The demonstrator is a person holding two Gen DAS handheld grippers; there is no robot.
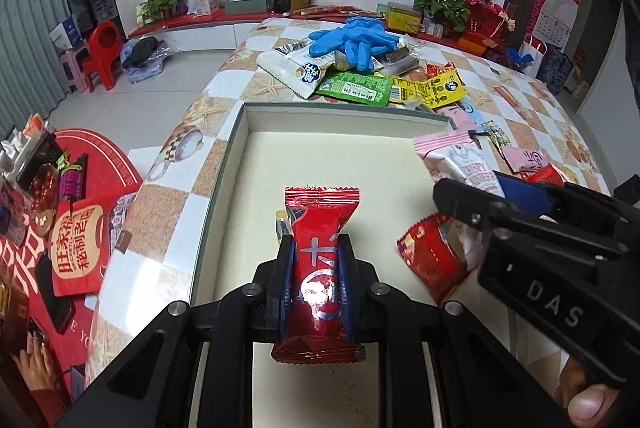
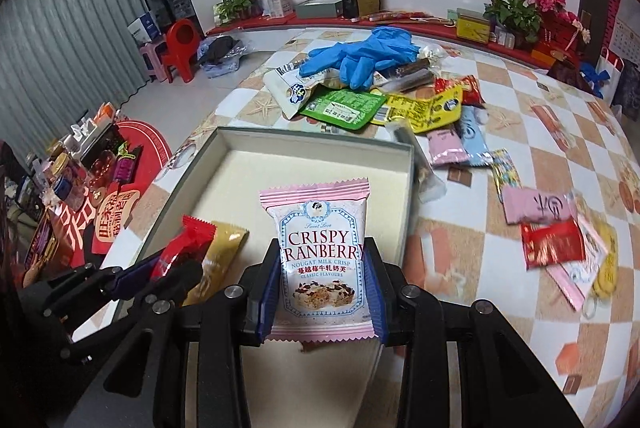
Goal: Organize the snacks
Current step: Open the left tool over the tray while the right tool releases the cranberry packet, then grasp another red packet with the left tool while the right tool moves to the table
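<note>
**Checkered tabletop, both grippers loaded over tray**

Checkered tablecloth (image 1: 516,99) carries a shallow cream-lined tray (image 1: 240,147). Left gripper (image 1: 316,248) is clamped tight on a glossy red crimped wrapper (image 1: 320,228), frame centre, over the tray floor. Right gripper (image 2: 324,248) pinches a pink matte cranberry nougat packet (image 2: 320,228) between blue ribbed pads. Loose foil snacks (image 2: 400,107) and blue gloves (image 2: 360,55) crowd the upper frame beyond the tray's far wall.

**Snacks Over the Tray**

A red foil-wrapped candy (image 1: 320,260) is held upright above the shallow cream-lined tray (image 1: 240,131). A pink-edged cranberry nougat crisp packet (image 2: 320,260) is held upright over the same tray. Green, yellow and pink packets (image 2: 380,115) are heaped on the checkered tablecloth beyond it.
</note>
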